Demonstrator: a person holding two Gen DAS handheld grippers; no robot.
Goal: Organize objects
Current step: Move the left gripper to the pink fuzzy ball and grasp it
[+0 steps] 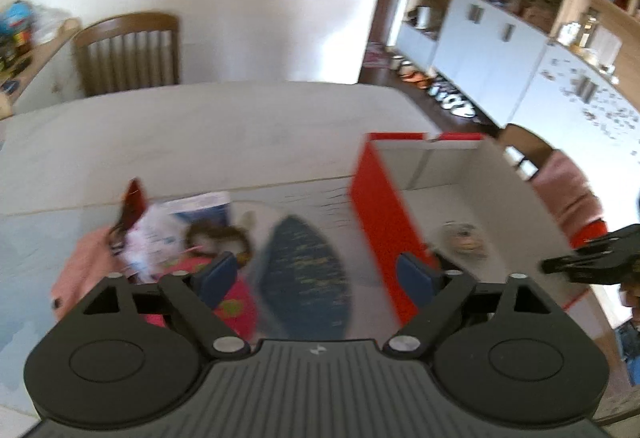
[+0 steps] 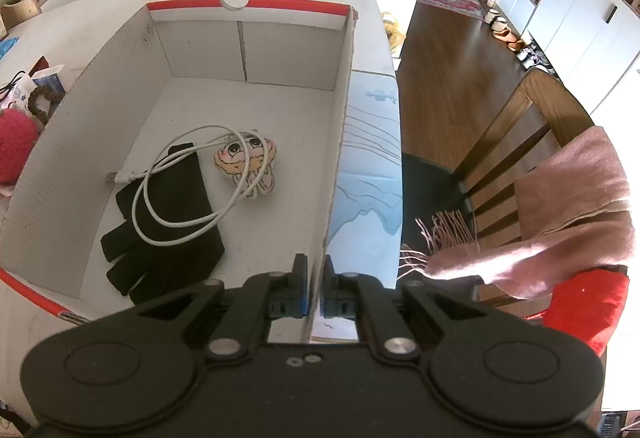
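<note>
Right wrist, tool (image 2: 316,288) clamping box wall (image 2: 340,142)

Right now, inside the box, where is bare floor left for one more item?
The box floor is bare along the far wall and beside the right wall. The middle and near-left are crowded: black glove, white cable and cartoon plush.

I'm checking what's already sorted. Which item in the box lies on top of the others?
The white cable: its loops drape over both the black glove and the cartoon plush charm, which lie flat on the box floor.
</note>
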